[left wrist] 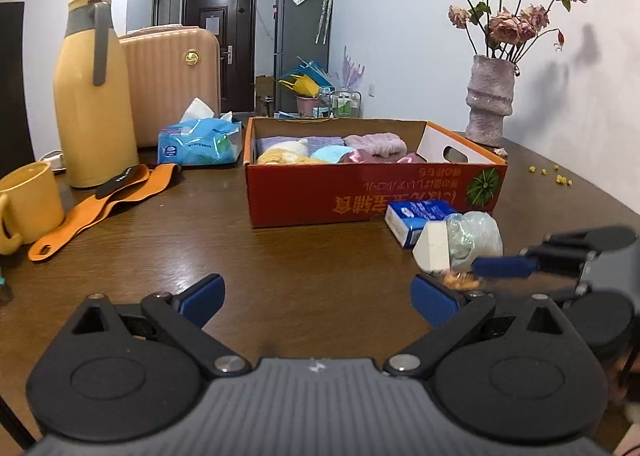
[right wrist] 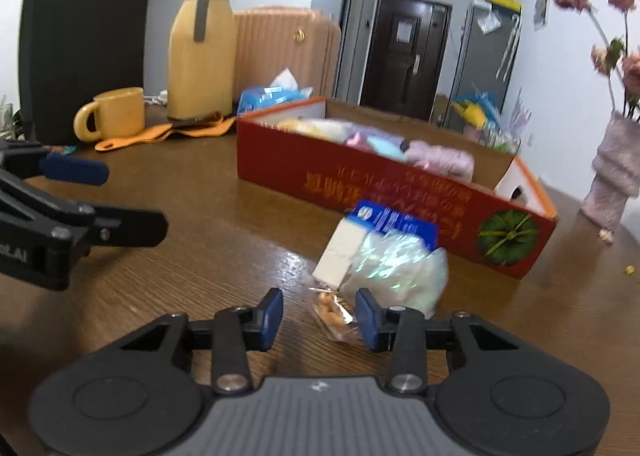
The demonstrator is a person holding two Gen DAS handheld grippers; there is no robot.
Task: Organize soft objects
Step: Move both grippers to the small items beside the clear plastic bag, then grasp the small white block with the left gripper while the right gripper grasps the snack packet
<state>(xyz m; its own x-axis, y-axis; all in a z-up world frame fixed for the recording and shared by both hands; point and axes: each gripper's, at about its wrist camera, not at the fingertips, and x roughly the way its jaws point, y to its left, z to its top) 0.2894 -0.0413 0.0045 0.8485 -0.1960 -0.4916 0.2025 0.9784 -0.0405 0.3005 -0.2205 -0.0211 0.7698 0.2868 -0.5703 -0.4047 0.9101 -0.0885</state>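
The right gripper (right wrist: 319,314) stands open at a middling width, low over the wooden table (right wrist: 208,252), with a small clear snack packet (right wrist: 332,310) lying between its fingertips, closer to the right-hand pad and not yet pinched. Just ahead of the tool sit an iridescent plastic bag (right wrist: 400,268) and a blue tissue pack (right wrist: 394,222), and beyond them the red cardboard box (right wrist: 360,184), its long side running across and away to the right. The left gripper (left wrist: 316,298) is spread wide and empty, well to the left of the packet, so the right is plainly nearer.
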